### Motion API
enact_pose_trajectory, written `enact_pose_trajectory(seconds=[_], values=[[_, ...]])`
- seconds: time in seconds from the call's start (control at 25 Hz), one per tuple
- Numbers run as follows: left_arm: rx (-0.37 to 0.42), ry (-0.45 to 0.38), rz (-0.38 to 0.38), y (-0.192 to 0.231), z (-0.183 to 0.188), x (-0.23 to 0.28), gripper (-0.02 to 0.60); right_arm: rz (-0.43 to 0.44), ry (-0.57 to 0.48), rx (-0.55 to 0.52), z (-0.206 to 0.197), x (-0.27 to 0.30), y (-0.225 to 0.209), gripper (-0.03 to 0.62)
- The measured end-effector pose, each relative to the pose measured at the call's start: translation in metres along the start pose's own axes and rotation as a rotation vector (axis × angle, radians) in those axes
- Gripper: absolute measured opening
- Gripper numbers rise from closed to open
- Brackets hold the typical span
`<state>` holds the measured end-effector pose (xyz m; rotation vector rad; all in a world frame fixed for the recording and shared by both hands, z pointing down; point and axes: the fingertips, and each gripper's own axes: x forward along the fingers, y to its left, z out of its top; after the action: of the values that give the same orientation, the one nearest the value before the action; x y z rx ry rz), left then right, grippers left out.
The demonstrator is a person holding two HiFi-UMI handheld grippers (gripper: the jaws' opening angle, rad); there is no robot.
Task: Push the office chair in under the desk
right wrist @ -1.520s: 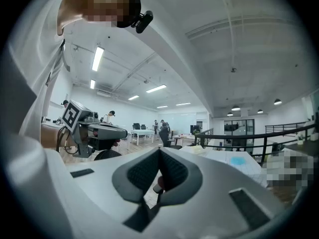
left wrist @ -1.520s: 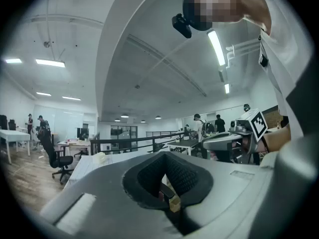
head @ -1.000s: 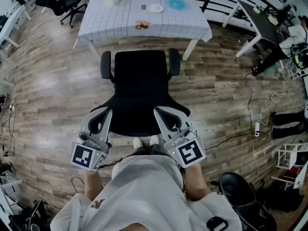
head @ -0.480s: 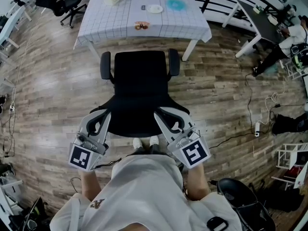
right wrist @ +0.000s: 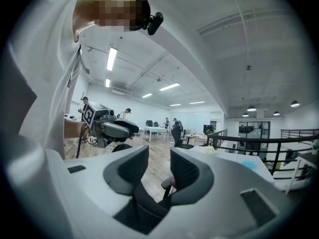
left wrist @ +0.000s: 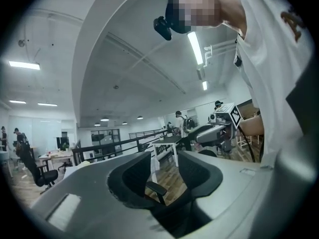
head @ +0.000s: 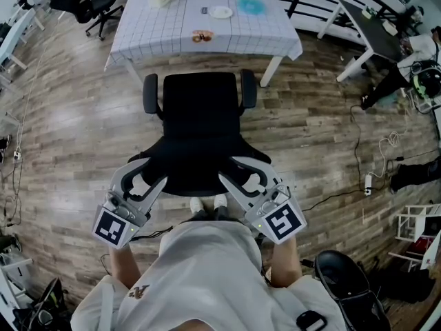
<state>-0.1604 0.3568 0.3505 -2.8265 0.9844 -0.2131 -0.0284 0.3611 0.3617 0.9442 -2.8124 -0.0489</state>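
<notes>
A black office chair stands on the wood floor with its seat facing the desk, which has a white checked cloth. The seat front is just short of the desk edge. My left gripper and right gripper sit at the top edge of the backrest, left and right. Both jaws have just been opening and now stand apart. In the left gripper view and the right gripper view, the dark backrest shows low in the gap, the pads clear of it. An armrest shows beyond.
On the desk lie a plate, a teal item and a small snack. Another black chair stands far left and one more at my right rear. Cables run over the floor on the right.
Both grippers' jaws were together on the backrest top and now stand spread. The hands stay nearly where they were; the left marker cube has tilted slightly outward.
</notes>
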Motion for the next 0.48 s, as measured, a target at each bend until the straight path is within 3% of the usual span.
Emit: enact_pose_trajectory(seconds=[0.2, 0.48], values=[[0.016, 0.025, -0.097, -0.015, -0.002, -0.005, 0.25, 0.076, 0.015, -0.013, -0.002, -0.006, 0.013, 0.189], [0.076, 0.086, -0.207, -0.032, -0.009, -0.002, 0.319, 0.182, -0.015, -0.135, 0.005, -0.006, 0.027, 0.235]])
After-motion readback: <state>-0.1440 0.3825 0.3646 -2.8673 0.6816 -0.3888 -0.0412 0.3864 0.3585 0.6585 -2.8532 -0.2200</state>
